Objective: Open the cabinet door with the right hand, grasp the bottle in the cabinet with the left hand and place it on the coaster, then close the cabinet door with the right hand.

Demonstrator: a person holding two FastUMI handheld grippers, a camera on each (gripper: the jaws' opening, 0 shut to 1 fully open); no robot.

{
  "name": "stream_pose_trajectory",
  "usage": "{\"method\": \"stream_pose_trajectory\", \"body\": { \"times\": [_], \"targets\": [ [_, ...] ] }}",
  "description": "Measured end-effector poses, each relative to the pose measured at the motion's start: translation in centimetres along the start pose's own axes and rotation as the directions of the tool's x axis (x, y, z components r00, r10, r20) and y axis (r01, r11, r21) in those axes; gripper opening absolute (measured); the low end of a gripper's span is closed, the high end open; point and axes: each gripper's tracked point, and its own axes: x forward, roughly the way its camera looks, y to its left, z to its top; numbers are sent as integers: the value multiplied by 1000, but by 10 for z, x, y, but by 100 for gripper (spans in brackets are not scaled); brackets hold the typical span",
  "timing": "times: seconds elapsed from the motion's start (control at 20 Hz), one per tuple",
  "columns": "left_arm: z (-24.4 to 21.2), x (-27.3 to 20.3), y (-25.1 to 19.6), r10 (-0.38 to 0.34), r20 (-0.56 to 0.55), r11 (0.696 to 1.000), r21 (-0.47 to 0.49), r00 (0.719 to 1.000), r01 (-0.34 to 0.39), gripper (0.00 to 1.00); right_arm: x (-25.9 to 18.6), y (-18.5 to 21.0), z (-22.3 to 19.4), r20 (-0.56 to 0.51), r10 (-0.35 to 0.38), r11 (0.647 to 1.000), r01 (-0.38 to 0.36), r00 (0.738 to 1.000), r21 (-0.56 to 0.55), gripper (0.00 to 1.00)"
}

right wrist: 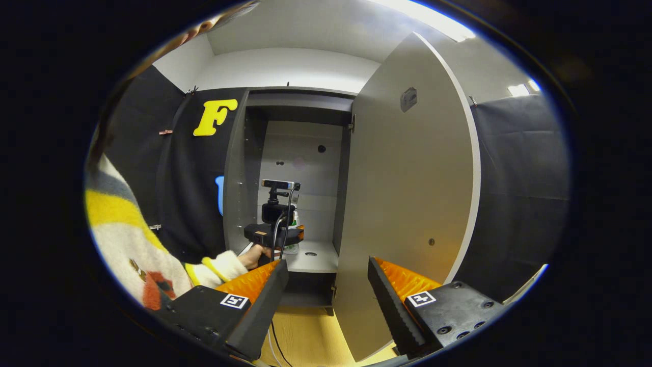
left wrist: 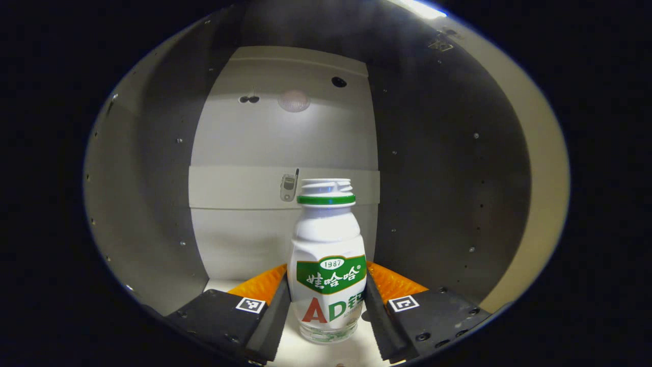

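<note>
The left hand-held gripper (left wrist: pixel 326 300) is clamped on the bottle (left wrist: pixel 327 265), which stands on the cabinet shelf (left wrist: pixel 305 351); a tilted pull-out could slip it. The right hand-held gripper (right wrist: pixel 326 300) hangs apart, near the open cabinet door (right wrist: pixel 407 204).

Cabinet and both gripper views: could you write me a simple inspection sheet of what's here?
Surface: pale cabinet shelf, bottle standing on it.
Job's things: bottle upright, uncapped; cabinet door swung open.
Clutter: nothing seen.
Grippers: left gripper has a finger on each side of the bottle, contact unclear; right gripper open, empty, in front of the door.
Cables: black cable hangs from the left gripper.
Surroundings: black booth cloth, wooden floor, striped sleeve.
</note>
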Motion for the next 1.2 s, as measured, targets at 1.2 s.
{"method": "stream_pose_trajectory", "body": {
  "times": [1.2],
  "targets": [
    [7, -17, 2, 469, -33, 880, -77, 883, -470, 74, -99, 0, -29, -9, 579, 815, -578, 816, 29, 97]
  ]
}}
